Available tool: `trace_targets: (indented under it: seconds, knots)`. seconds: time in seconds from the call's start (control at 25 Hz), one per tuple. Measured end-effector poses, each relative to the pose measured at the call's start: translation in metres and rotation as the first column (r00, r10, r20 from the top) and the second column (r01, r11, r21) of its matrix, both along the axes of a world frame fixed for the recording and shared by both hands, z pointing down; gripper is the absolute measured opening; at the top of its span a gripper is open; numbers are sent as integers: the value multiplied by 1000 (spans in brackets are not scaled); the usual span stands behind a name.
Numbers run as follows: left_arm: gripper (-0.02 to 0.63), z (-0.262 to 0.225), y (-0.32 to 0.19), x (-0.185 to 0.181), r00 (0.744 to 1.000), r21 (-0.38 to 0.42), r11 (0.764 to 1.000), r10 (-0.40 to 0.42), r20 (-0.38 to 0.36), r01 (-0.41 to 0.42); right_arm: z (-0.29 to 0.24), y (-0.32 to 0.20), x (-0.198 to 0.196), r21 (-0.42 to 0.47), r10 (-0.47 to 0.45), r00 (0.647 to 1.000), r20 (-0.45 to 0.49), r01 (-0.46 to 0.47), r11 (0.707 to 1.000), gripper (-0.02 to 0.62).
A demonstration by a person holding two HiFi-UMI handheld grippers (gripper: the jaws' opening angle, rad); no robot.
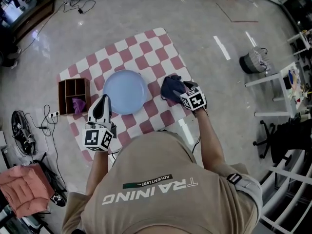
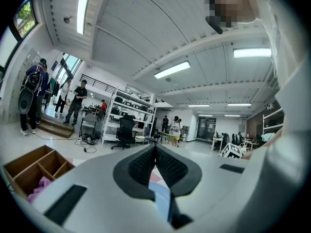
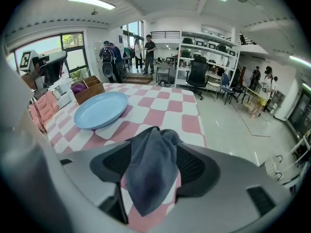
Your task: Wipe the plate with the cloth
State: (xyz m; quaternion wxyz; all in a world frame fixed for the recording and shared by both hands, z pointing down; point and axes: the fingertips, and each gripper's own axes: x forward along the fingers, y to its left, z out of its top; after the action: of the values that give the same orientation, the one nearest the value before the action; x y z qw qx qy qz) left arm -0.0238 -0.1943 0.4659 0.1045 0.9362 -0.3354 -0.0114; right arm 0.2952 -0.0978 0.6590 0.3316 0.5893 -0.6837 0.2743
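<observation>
Right gripper: jaws stand wide apart. The cloth lies between them, bunched and draping toward the camera. The pads show bare on both sides of it and do not press on it, so it is not gripped.

Left gripper: fingers closed tip to tip, nothing between them. In the head view its tips sit at the near-left rim of the plate; contact cannot be told.

The plate lies flat on the checked mat, ahead and to the left of the right fingers and apart from them.

Handling, judged:
- The cloth is light, soft and limp, and will fold and trail. Best taken at the raised bunch between the pads, deep in the jaws, so a wad hangs below the tips for wiping.
- The plate looks rigid, smooth and shallow, probably breakable, and likely to slide on the mat under wiping pressure. The left fingers are placed to steady its rim.

Surroundings:
- A wooden box with compartments stands left of the left fingers, with something purple in one compartment.
- The mat between the cloth and the plate carries nothing in the way.
- Cables and a pink cushion lie well off the mat.
</observation>
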Motion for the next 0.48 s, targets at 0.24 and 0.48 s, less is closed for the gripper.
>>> trace_targets:
  seconds: [0.24, 0.48]
  knots:
    - [12, 2, -2, -7, 1000, -5, 1000, -25, 1, 25, -7, -13, -2, 21, -18, 1000, 10, 18, 1000, 299]
    - [12, -3, -3, -19, 998, 5, 998, -67, -4, 67, -40, -36, -28, 115, -94, 995, 16, 92, 989, 151]
